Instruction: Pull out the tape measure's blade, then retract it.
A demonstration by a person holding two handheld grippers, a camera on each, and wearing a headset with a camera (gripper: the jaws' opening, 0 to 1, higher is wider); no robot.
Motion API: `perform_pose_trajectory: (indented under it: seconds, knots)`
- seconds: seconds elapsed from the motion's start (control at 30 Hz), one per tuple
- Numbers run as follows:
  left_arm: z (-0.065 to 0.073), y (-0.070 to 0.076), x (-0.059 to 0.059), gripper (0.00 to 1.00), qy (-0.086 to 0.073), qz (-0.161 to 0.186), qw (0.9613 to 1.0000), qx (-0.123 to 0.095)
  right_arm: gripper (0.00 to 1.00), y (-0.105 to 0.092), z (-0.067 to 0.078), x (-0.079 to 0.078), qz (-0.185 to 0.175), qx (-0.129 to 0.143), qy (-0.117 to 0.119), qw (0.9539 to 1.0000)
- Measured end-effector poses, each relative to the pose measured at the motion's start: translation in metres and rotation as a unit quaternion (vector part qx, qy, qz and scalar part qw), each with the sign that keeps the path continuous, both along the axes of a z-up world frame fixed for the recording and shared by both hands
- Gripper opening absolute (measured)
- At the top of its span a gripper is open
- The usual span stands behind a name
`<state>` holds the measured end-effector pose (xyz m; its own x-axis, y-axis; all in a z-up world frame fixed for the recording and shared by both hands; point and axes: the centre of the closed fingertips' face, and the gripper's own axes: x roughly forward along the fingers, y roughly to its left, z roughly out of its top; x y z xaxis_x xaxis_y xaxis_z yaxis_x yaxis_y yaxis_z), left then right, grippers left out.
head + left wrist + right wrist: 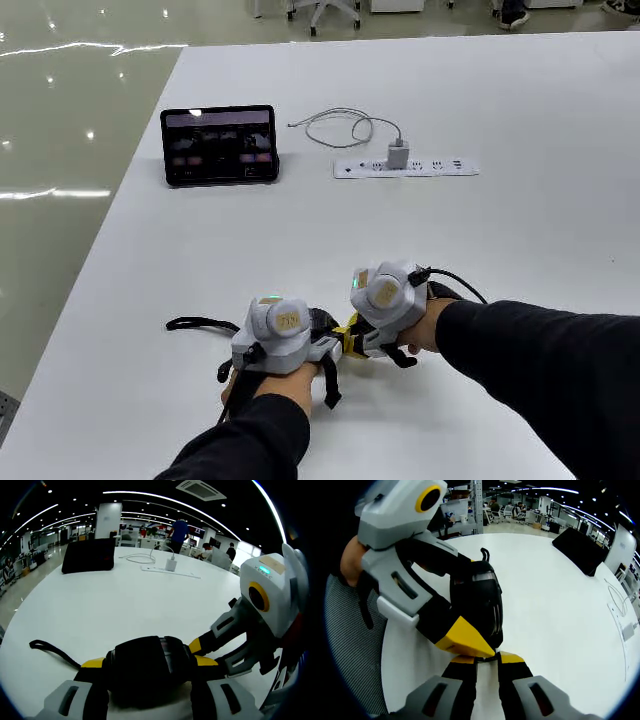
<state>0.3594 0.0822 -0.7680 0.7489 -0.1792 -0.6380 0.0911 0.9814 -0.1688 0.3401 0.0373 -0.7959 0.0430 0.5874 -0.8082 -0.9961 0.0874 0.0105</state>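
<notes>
One large white desk [450, 230] spans the head view, with a glossy pale floor along its left side. Two arms in dark sleeves reach in from the bottom edge, each hand holding one grey-and-white claw with yellow-padded jaws, so there are two claws in all, meeting near the desk's front edge.

One black rectangular tablet [219, 144] stands propped at the far left of the desk, its screen lit dimly. To its right lies one long white power strip [405, 168], flat on the desk, with one white charger block [398, 155] plugged into it and one thin white cable [335, 125] looping away behind.

The left claw [325, 336] is spread about as wide as the case and closed on one black, rounded tape measure [322, 322] that rests on the desk. In the left gripper view the yellow pads press on either side of the tape measure [145, 655], which sits between the jaws of the left claw [149, 672].

The right claw [352, 338] comes in from the right and touches the tape measure's near side. In the right gripper view the jaws of the right claw [486, 659] are drawn almost together at the lower edge of the tape measure [480, 600]; I cannot tell whether they grip anything.

One thin black wrist strap [200, 323] trails left from the case, lying on the desk.
</notes>
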Motion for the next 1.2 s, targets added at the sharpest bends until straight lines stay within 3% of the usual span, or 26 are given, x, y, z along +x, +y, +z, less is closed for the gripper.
perform_pose_trajectory:
  seconds: [0.4,0.6,0.73,0.8,0.93,1.2]
  knots:
    - [0.001,0.0,0.001,0.64,-0.003,0.003,1.0,-0.003,0.12,0.0,0.0,0.0,0.002,-0.003,-0.002,1.0]
    - [-0.002,-0.001,0.001,0.66,0.012,-0.003,0.9998,-0.018,0.14,0.0,0.0,0.002,0.003,-0.008,-0.009,0.9999]
    - [-0.001,-0.001,0.002,0.68,0.008,-0.004,0.9999,-0.011,0.18,-0.001,0.001,0.005,-0.006,-0.007,-0.013,0.9999]
    - [-0.002,-0.002,0.001,0.67,0.012,-0.007,0.9998,-0.012,0.2,-0.002,0.0,0.002,-0.008,-0.006,0.001,1.0]
    - [-0.003,-0.002,0.0,0.67,0.019,-0.005,0.9997,-0.013,0.32,0.004,0.006,0.0,-0.01,0.013,0.008,0.9998]
    - [-0.004,0.0,-0.001,0.68,0.02,-0.001,0.9997,-0.014,0.58,0.005,0.007,-0.007,-0.007,0.021,0.024,0.9995]
